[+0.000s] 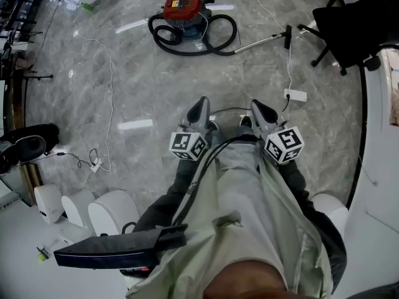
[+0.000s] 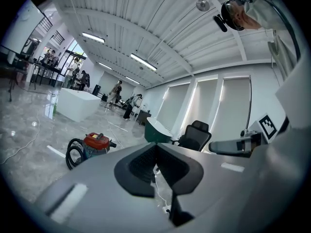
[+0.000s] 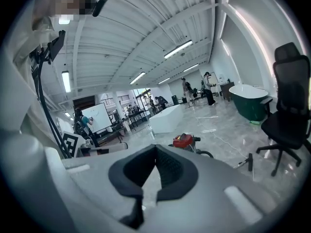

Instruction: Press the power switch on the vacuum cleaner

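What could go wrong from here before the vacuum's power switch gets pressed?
The vacuum cleaner stands far across the floor from the left gripper and right gripper, and a power strip with its white cable lies near the path: a foot might snag. The black hose coils round the vacuum's base, so an approaching gripper could catch it first.

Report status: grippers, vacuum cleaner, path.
Left hand-held gripper and right hand-held gripper both shut, empty. Red vacuum cleaner well ahead on floor, untouched, hose coiled round it. White power strip just ahead, to the right.
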`<state>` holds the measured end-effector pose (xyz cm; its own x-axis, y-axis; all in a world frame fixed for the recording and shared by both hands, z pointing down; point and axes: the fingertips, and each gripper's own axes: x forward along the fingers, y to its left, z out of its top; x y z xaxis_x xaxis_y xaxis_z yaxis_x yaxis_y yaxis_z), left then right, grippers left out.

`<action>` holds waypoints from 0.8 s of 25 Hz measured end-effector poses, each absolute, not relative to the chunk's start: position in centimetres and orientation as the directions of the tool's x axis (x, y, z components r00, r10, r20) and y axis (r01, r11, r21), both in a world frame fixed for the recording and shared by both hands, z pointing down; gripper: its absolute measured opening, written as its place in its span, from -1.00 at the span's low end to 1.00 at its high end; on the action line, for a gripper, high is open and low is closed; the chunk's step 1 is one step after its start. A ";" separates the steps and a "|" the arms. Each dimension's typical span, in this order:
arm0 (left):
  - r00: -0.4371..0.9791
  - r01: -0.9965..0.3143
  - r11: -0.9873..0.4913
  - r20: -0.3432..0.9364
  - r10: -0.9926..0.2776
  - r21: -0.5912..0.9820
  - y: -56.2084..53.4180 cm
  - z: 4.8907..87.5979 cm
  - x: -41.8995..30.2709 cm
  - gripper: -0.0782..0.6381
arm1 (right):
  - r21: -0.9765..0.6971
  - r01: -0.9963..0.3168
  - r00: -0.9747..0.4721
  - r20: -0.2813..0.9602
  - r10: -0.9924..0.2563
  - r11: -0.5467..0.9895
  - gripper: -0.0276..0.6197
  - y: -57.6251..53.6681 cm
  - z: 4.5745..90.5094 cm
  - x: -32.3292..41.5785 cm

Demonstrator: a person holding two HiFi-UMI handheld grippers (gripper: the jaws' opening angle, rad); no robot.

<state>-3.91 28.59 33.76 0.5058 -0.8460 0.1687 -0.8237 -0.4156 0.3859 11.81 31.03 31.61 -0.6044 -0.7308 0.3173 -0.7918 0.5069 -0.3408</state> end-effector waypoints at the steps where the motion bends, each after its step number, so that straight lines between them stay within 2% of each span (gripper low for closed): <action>1: 0.499 -0.828 -0.410 0.169 -0.850 0.382 28.6 33.7 -3.9 -0.76 | -0.341 -0.790 -0.607 0.316 -0.730 0.509 -0.91 31.0 31.6 12.0; 20: 0.348 -0.904 -0.292 0.140 -0.927 0.312 29.8 32.8 -0.1 -0.76 | -0.351 -0.717 -0.693 0.262 -0.672 0.602 -0.91 29.5 32.0 17.5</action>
